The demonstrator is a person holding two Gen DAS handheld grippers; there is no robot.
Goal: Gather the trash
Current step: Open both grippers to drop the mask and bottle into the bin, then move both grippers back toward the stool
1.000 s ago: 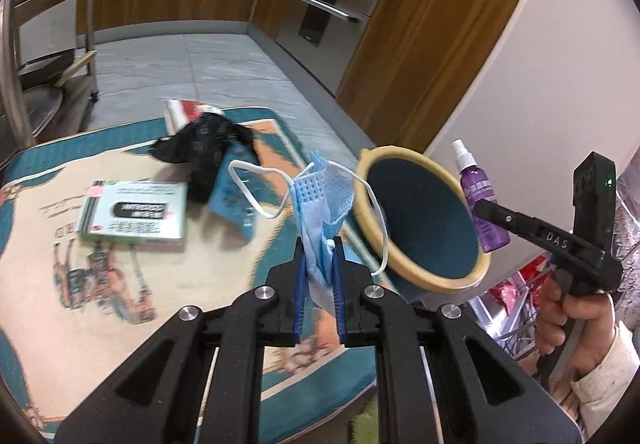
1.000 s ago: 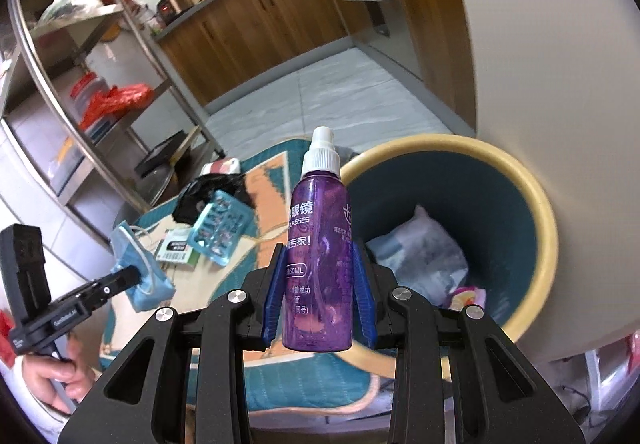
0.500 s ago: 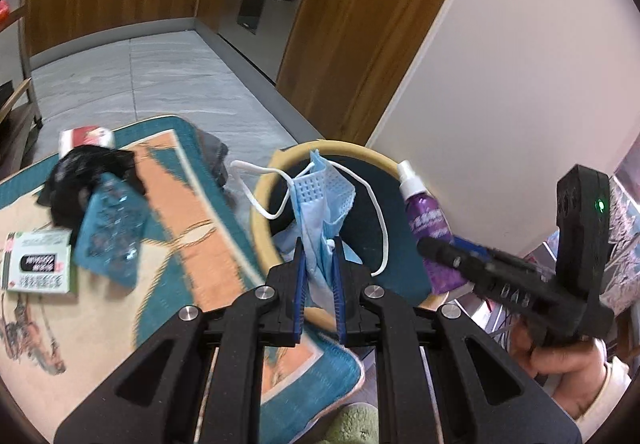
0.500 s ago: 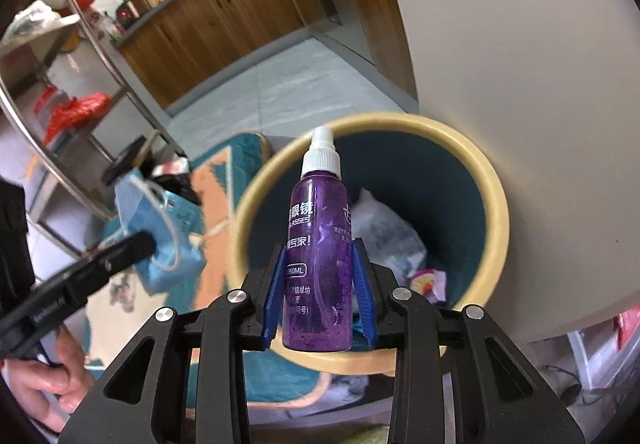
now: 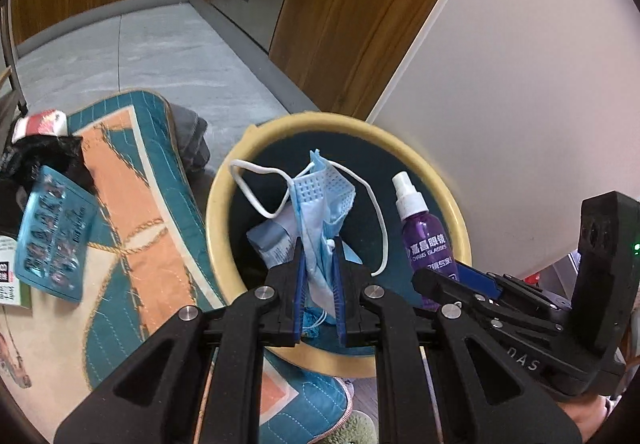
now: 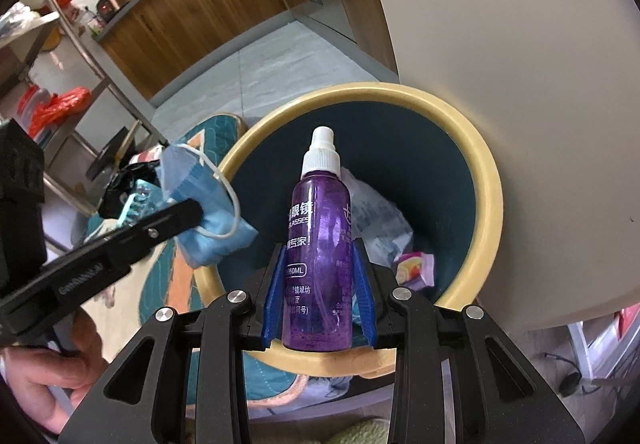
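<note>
My left gripper [image 5: 318,248] is shut on a crumpled blue face mask [image 5: 322,203] with white ear loops, held over the mouth of the yellow-rimmed teal bin [image 5: 224,199]. My right gripper [image 6: 319,244] is shut on an upright purple spray bottle [image 6: 318,219] with a white nozzle, also above the bin [image 6: 490,179]. In the left wrist view the bottle [image 5: 426,232] and right gripper [image 5: 436,280] appear at the bin's right rim. The right wrist view shows the mask [image 6: 208,199] in the left gripper [image 6: 188,209] over the bin's left rim. Crumpled paper and a colourful wrapper [image 6: 414,264] lie inside the bin.
A teal and orange cloth [image 5: 132,228] covers the surface left of the bin, carrying a blue blister pack [image 5: 54,236], a black bag [image 5: 36,155] and a red-white packet [image 5: 42,123]. A white wall [image 5: 520,103] stands right behind the bin. Wooden cabinets and a metal rack [image 6: 72,55] lie further back.
My left gripper carried the mask rightward from over the cloth to above the bin. The right gripper lowered the bottle closer over the bin's opening. Both grips stayed the same.
</note>
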